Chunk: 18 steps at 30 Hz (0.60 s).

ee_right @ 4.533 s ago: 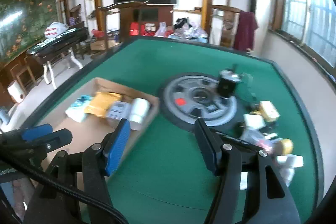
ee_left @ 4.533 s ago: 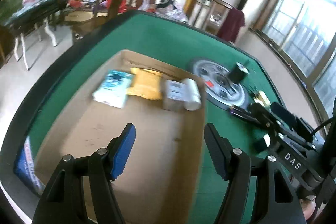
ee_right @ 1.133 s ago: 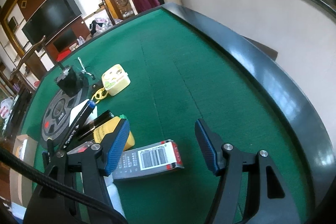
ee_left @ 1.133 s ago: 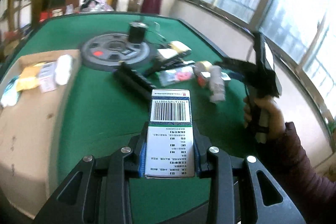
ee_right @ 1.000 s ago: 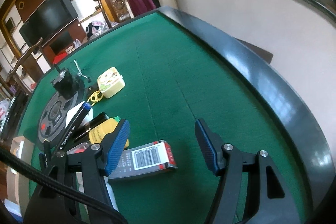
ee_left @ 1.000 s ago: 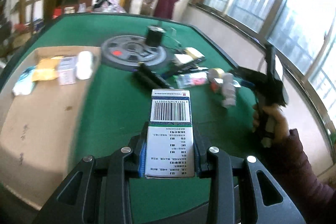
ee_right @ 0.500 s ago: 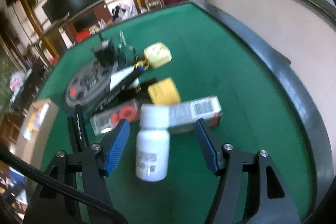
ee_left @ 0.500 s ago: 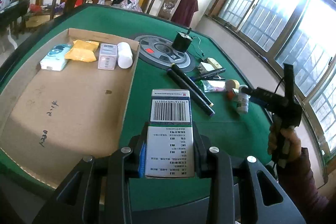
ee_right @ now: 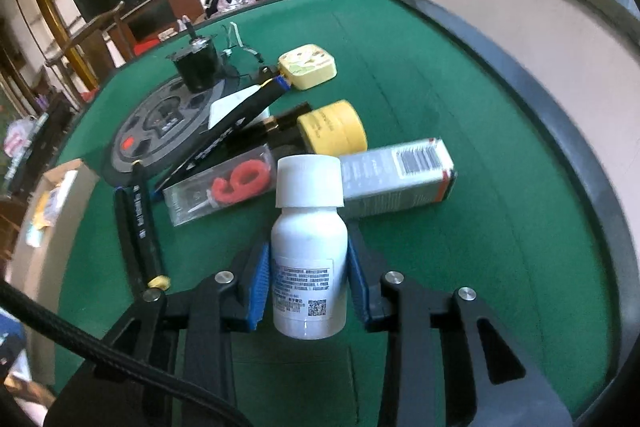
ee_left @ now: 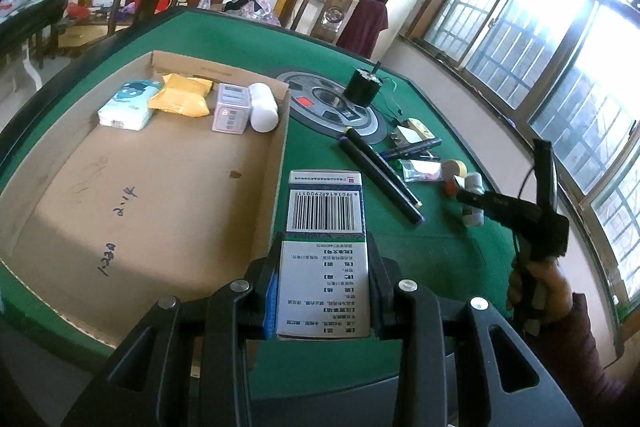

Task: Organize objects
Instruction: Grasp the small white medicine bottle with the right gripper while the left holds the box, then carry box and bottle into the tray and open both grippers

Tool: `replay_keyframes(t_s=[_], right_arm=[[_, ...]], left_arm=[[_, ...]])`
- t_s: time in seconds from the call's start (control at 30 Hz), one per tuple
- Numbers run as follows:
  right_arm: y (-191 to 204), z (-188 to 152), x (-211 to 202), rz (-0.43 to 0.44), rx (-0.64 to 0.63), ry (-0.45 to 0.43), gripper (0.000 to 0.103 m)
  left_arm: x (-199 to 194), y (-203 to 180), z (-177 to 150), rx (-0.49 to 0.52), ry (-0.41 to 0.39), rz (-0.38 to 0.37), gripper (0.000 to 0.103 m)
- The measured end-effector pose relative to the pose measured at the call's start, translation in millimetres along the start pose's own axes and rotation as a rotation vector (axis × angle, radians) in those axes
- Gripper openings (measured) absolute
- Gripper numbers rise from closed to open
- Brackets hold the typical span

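the left gripper [ee_left: 323, 291] clamps a white barcoded medicine box [ee_left: 323, 251] while the right gripper [ee_right: 307, 291] grips a white plastic pill bottle [ee_right: 309, 247] above the green felt worktop [ee_right: 460, 247].

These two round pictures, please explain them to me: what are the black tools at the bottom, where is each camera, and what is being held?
No robot here: a person holds a two-finger gripper in each hand, and each one carries a wide-angle camera looking along its fingers. In the left wrist picture, the left gripper is shut on a white medicine box above a green table, near a flat cardboard box with four small items at its far end. In the right wrist picture, the right gripper is shut on a white bottle. Behind it lie another box, yellow tape and black markers.
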State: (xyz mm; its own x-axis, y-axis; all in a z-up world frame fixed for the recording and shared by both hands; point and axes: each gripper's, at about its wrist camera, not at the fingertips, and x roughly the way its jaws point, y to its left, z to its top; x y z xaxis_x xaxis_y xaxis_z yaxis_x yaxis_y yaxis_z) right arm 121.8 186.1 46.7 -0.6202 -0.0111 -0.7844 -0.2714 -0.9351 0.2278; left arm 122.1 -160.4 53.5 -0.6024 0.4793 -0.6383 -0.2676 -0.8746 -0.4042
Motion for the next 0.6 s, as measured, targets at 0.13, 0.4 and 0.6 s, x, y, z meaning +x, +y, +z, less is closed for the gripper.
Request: replay_keyframes(t_s=[0.13,0.4,0.6], right_arm=[[1.8,-5.6,-10.5,0.138,0.047,0.021,0.031],[65.0,-0.3,-23.7,0.387,0.006,0.078,0.032],[147.4,-2.5,-4.7,0.535,-0.055,0.187,0.032]], left_arm=[[-8.1,13.4,9.1,-0.023,-0.013,0.001,0.030],[-20.3,51.8,41.1,-0.030,-0.006,0.138,0.030],[-2.4,75.1,63.8,0.024,0.039,0.246,0.030]])
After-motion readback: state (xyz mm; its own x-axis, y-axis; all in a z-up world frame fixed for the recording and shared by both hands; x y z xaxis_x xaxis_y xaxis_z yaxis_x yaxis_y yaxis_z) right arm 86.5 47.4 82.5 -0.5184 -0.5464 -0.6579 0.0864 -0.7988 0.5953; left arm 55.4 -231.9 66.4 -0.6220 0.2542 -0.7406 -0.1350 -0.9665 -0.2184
